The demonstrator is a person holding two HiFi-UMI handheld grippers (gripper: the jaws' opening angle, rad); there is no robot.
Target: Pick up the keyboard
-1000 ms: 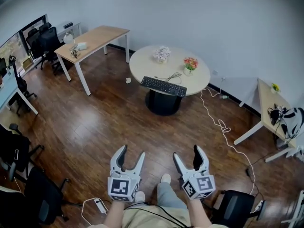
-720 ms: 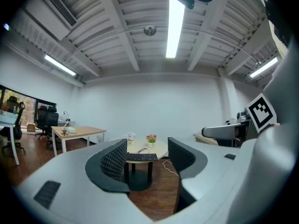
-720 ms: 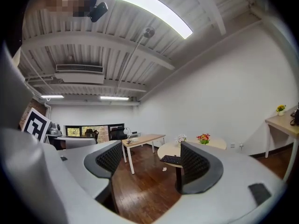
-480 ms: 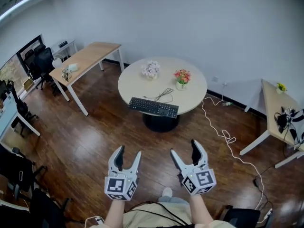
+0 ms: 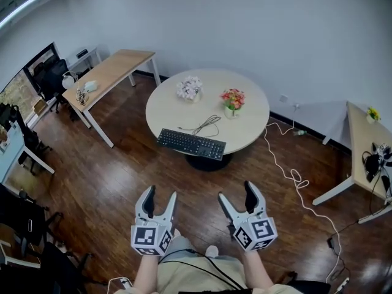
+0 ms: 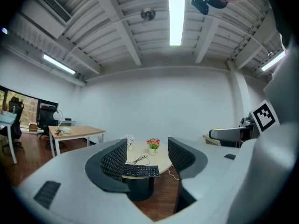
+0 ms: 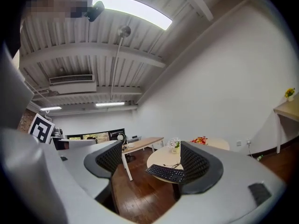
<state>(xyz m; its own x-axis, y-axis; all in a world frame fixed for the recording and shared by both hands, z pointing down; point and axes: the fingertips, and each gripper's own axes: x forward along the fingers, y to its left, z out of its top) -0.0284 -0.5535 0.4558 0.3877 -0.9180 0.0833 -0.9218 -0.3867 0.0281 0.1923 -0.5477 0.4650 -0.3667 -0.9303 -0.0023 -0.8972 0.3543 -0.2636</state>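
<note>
Both claws, the left claw [image 5: 160, 195] and the right claw [image 5: 237, 193], hang released and empty over the wooden floor [image 5: 116, 176], well short of the round counter [image 5: 251, 112]. The keyboard [image 5: 191, 144] lies along the counter's near edge, straight ahead, with its cable [image 5: 205, 125] trailing toward the counter's middle. It looks like light, stiff plastic, probably best pinched at its short ends.

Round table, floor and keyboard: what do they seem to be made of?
The round table has a pale, matte top, probably laminate or light wood veneer; no grain shows. The floor looks like glossy reddish-brown wood planks: seams and light reflections show. The keyboard seems black matte plastic, judging by its dull, even surface.
</note>
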